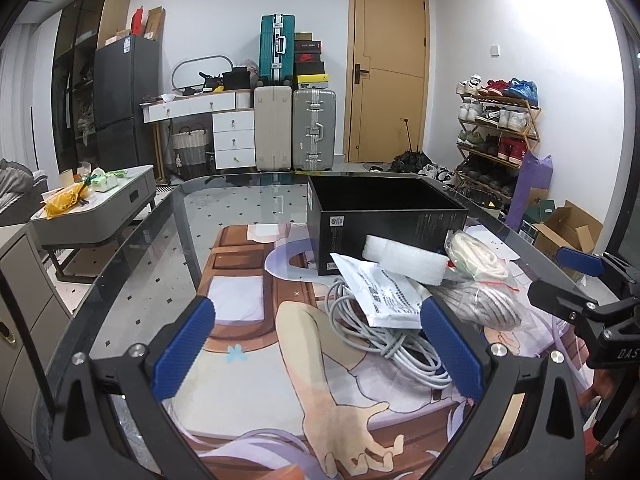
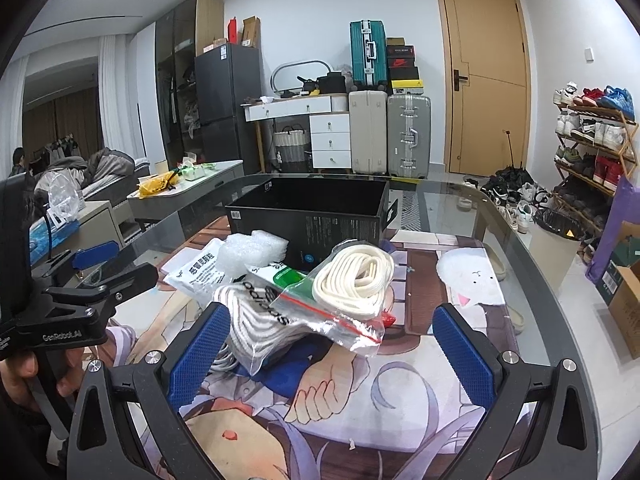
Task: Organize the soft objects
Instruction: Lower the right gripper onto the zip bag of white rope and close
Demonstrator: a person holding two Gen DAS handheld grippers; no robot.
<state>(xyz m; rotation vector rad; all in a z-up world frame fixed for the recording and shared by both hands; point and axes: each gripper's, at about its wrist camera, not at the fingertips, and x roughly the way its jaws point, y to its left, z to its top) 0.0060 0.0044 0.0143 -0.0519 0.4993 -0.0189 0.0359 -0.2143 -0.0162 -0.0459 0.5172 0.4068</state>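
Both the left gripper point(image 1: 316, 344) and right gripper point(image 2: 330, 344) are spread and empty. The bagged white rope point(image 2: 352, 276) tops the pile just before the black box point(image 2: 308, 208); pinch the bag's bunched middle, since its slick plastic probably slips.

Bare mat point(image 1: 248, 364) left of the cable coil point(image 1: 384, 340); black box point(image 1: 384, 216) blocks behind the pile
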